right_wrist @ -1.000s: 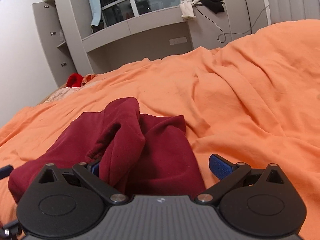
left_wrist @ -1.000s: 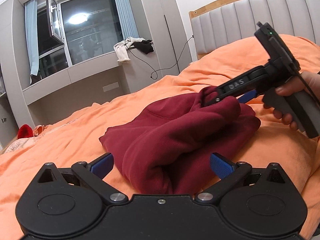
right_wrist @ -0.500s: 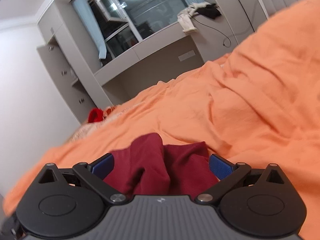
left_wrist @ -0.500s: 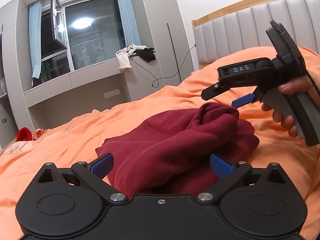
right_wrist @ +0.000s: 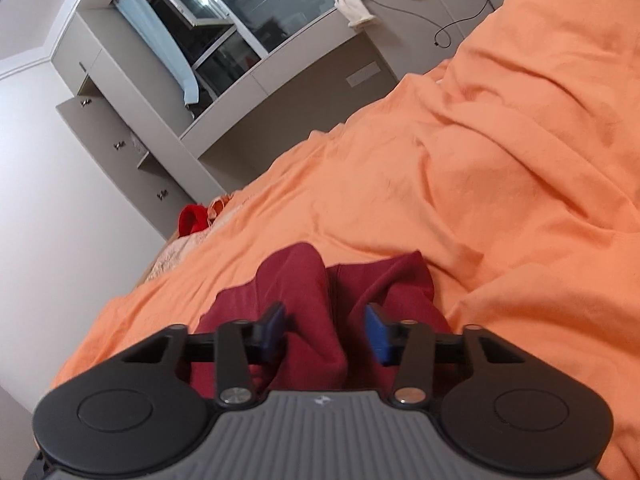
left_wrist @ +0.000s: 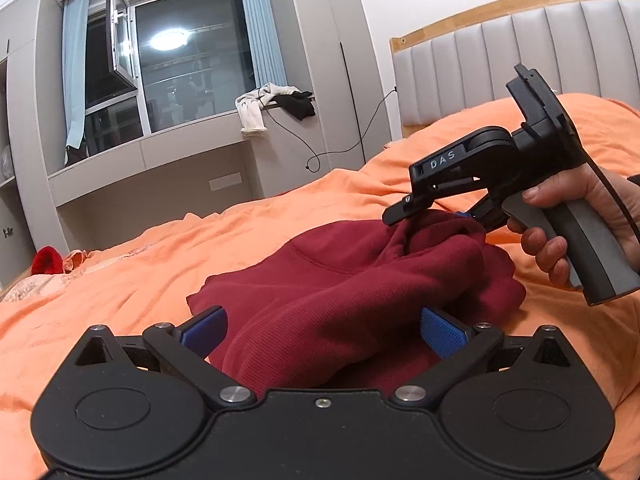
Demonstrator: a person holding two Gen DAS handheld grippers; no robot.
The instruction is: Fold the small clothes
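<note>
A dark red garment (left_wrist: pixel 360 296) lies bunched on the orange bedspread (left_wrist: pixel 120 280). My left gripper (left_wrist: pixel 320 326) is open, its blue pads on either side of the garment's near fold. My right gripper (right_wrist: pixel 326 326) has its jaws partly drawn in around a raised ridge of the red garment (right_wrist: pixel 304 292); the pads are close to the cloth but I cannot tell if they pinch it. In the left wrist view the right gripper (left_wrist: pixel 436 208) is held at the garment's far right edge, cloth bunched at its tip.
A grey padded headboard (left_wrist: pixel 520 60) stands at the back right. A grey window ledge (left_wrist: pixel 152 152) with clothes and a cable runs behind the bed. A bright red item (left_wrist: pixel 46 264) lies at the bed's far left edge.
The right gripper lifted off the garment, tilted, then came back down to its right edge with jaws narrowed around a cloth ridge. The left gripper stayed open at the near fold.
</note>
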